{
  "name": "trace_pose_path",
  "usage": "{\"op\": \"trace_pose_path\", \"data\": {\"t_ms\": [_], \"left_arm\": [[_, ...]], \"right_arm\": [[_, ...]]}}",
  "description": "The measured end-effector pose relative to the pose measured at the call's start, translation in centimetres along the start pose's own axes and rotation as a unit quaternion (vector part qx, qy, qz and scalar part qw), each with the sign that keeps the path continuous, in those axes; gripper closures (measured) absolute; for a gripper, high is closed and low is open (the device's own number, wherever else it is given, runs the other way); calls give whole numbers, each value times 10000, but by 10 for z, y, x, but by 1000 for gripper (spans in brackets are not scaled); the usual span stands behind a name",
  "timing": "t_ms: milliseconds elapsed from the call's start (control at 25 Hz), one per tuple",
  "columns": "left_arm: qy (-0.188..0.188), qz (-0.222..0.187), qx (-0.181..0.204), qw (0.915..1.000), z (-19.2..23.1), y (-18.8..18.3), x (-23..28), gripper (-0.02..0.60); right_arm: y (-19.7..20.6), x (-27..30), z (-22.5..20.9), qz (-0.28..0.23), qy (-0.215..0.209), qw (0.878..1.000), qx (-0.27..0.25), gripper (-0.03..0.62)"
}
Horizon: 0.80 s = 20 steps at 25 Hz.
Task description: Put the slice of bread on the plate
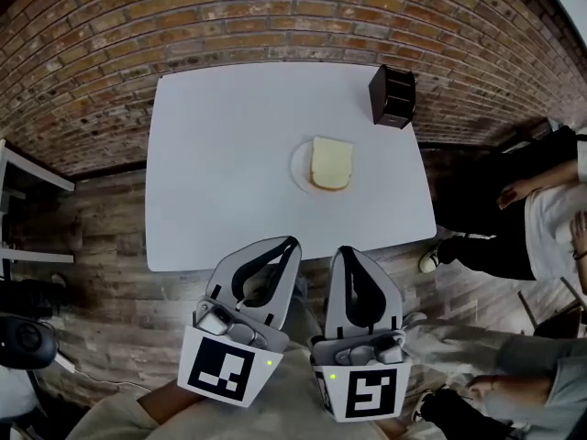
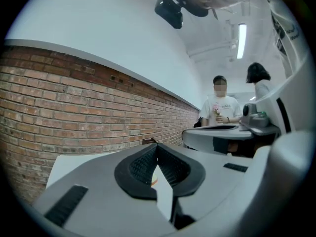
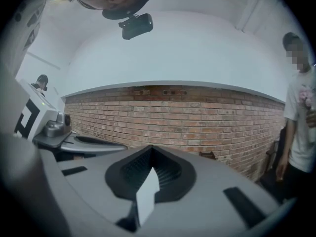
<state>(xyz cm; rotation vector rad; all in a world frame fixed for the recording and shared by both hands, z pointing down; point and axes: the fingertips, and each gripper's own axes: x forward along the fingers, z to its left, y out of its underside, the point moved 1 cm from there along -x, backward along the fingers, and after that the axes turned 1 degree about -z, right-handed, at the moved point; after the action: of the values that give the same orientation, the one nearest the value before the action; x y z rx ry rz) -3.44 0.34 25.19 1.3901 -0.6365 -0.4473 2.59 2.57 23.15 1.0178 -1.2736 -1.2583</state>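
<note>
White bread slice (image 1: 331,163) is lying on the plate (image 1: 297,170) in the head view, left gripper (image 1: 292,243) and right gripper (image 1: 346,251) hanging well short of it. Left gripper view: jaws are pressing together, empty. Right gripper view: likewise. Swinging forward carelessly is risking knocking the bread slice off.

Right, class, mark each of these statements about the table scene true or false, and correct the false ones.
1. The slice of bread lies on the plate. True.
2. The right gripper holds the bread. False: its jaws are shut with nothing between them.
3. A dark box stands near the far right corner of the table. True.
4. The table is black. False: it is white.
5. The left gripper has its jaws wide apart. False: they are closed together and empty.
</note>
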Motion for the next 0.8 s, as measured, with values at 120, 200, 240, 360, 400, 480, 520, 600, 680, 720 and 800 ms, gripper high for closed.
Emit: {"op": "trace_pose_path", "data": {"t_ms": [120,200,240,360,400,480,520,600,680,720,800], "left_arm": [[54,-41,60,10000,-5,-2,-11,572],[87,-68,96,9999,-8,-4,-17,572],[95,-85,111,9999,-9,-5,-20,572],[109,-136,162,9997,-13,-6,-26,572],[118,-150,185,9996,-14,-6,-29,572],[126,-180,206,9995,-16,-6,-32,572],[121,-192,205,9995,-17,-6,-34,572],[109,-209,185,9996,-19,-6,-36,572],[111,-206,152,9996,-20,-5,-38,572],[115,-201,136,9996,-20,-5,-39,572],[114,-202,126,9997,-20,-4,-40,572]], "right_arm": [[0,-11,6,17,55,10000,72,588],[-1,-16,9,5,82,9999,87,588],[-2,-18,11,-12,83,9999,91,588],[-4,-24,14,-70,65,9999,78,588],[-4,-26,15,-84,60,9999,64,588],[-4,-29,17,-98,50,9999,54,588],[-3,-30,17,-98,42,9999,59,588],[-3,-33,18,-89,23,9999,64,588],[-2,-36,19,-56,7,10000,65,588],[-2,-37,19,-37,1,10000,66,588],[-1,-39,19,-5,-11,10000,61,588]]}}
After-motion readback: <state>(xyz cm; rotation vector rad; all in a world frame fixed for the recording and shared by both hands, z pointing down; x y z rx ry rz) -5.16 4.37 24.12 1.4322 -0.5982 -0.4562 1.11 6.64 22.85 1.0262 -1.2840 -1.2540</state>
